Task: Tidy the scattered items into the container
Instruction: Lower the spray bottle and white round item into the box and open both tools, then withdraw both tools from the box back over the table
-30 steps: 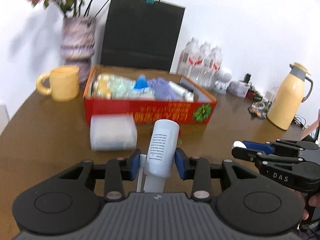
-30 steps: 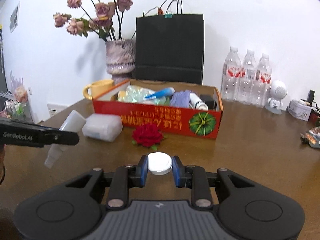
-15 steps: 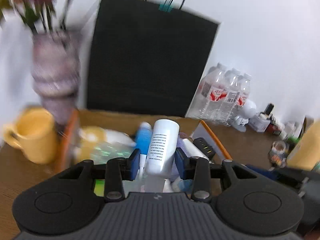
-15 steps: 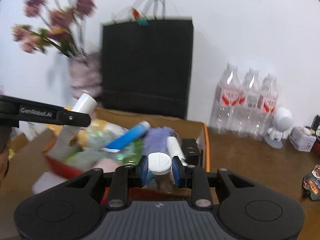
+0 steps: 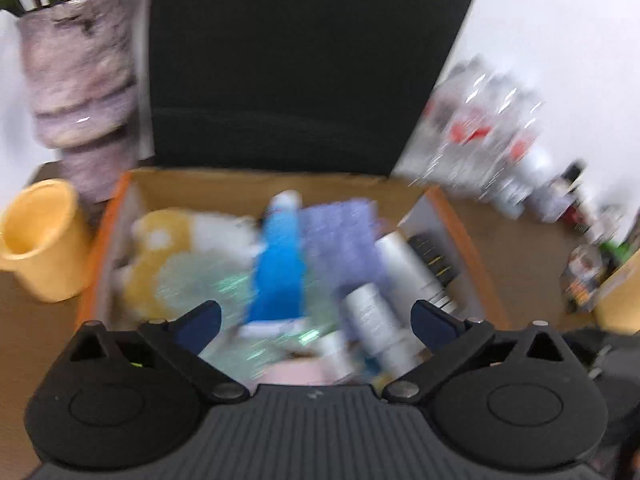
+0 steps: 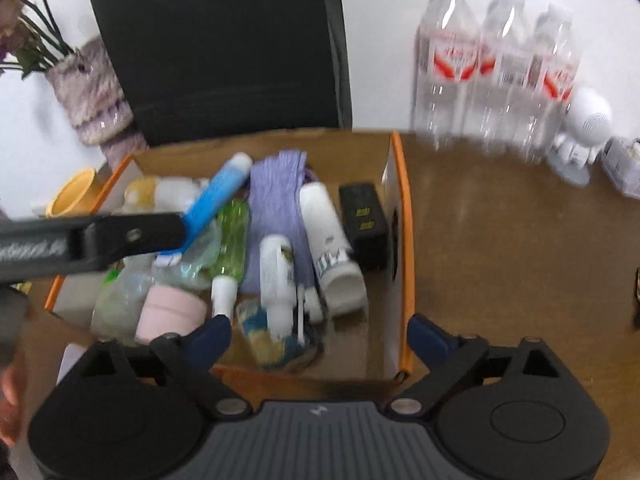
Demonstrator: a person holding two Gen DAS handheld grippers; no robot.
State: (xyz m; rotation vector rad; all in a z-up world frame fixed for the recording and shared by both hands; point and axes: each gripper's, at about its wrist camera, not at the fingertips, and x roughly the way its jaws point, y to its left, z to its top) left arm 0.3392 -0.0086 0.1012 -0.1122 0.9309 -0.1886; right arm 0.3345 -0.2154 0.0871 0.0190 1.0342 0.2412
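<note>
We hold both grippers above the cardboard box (image 6: 401, 216) on the counter (image 6: 520, 248). The left gripper (image 5: 316, 320) has its jaws opening, wide apart, with nothing pressed between the pads; a white bottle (image 5: 376, 322) lies in the box below them. The right gripper (image 6: 318, 338) has its jaws opening likewise, gripping nothing. Inside the box lie a blue tube (image 6: 218, 196), a purple cloth (image 6: 276, 196), a white spray bottle (image 6: 276, 276) and a pink jar (image 6: 170, 314).
</note>
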